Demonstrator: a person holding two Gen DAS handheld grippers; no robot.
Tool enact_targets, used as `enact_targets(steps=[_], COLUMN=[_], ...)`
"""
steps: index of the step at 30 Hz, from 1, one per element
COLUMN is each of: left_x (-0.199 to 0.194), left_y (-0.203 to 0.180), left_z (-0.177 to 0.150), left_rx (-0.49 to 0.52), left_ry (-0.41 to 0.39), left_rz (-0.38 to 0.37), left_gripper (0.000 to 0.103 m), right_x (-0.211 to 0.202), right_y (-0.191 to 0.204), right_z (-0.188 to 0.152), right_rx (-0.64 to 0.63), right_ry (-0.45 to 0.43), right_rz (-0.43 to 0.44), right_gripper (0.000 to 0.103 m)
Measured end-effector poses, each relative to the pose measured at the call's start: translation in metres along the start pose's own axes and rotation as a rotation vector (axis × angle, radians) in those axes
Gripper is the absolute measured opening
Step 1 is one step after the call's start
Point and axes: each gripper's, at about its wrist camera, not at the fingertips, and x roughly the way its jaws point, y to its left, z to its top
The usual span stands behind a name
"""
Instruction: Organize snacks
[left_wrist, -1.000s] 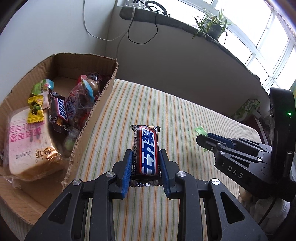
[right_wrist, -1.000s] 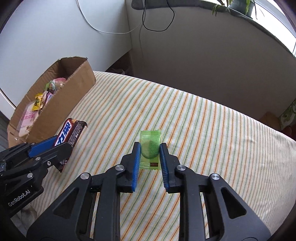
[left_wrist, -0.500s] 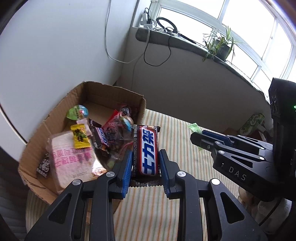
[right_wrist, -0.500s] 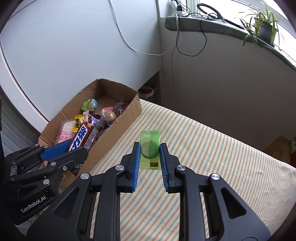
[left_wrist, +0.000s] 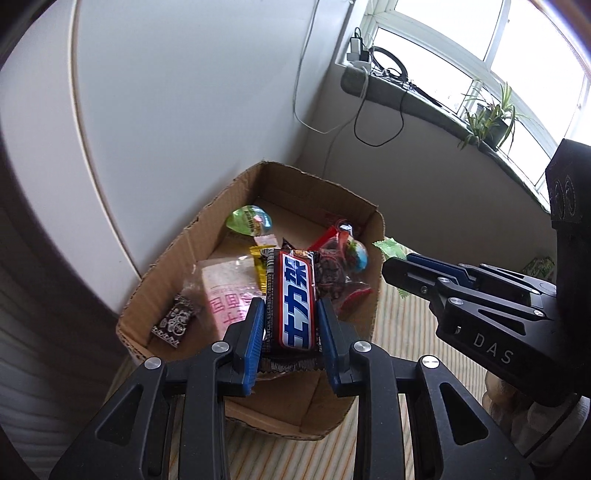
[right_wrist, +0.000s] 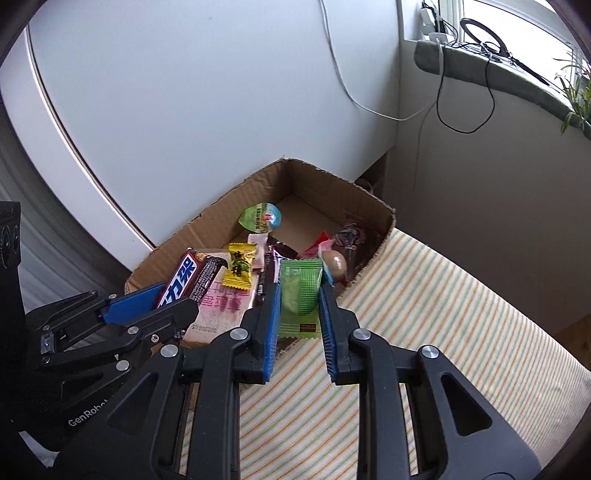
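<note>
My left gripper (left_wrist: 291, 314) is shut on a brown, red and blue Snickers bar (left_wrist: 293, 299) and holds it in the air over the near end of the open cardboard box (left_wrist: 236, 184). The bar also shows in the right wrist view (right_wrist: 188, 278). My right gripper (right_wrist: 298, 302) is shut on a green candy packet (right_wrist: 299, 295) above the box's right rim (right_wrist: 384, 221); its tip shows in the left wrist view (left_wrist: 389, 248). The box holds several snacks: a pink packet (left_wrist: 225, 291), a yellow candy (right_wrist: 241, 269), a green jelly cup (right_wrist: 260, 218).
The box stands at the left end of a striped tablecloth (right_wrist: 424, 314), against a white wall (left_wrist: 184, 110). Cables (right_wrist: 461, 110) hang from a windowsill with a plant (left_wrist: 491, 118). The two grippers are close side by side.
Both grippers have risen and swung left from over the striped cloth to over the box, each still holding its snack.
</note>
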Motion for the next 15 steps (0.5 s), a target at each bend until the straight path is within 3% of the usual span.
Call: enact_targets(steps=[3,8,15], left_x=[-0.002,-0.009,-0.030], left_y=[0.006,0.009,0.004], left_z=[0.001,0.003,0.002], left_rx=[-0.007,-0.016,-0.016], left_ry=[0.001,-0.015,-0.038], left_rz=[0.007,0.016,0.016], left_gripper=[0.027,0.028,0.029], right_x=[0.003,-0.002,-0.022], right_y=[0.008,0.016,0.016], right_z=[0.002,0.003,0.001], right_rx=[-0.013,-0.026,-0.004], right_ry=[0.002,-0.009,-0.022], right_rz=[0.003,0.018,0.035], right_gripper=[0.023,0.041,0.042])
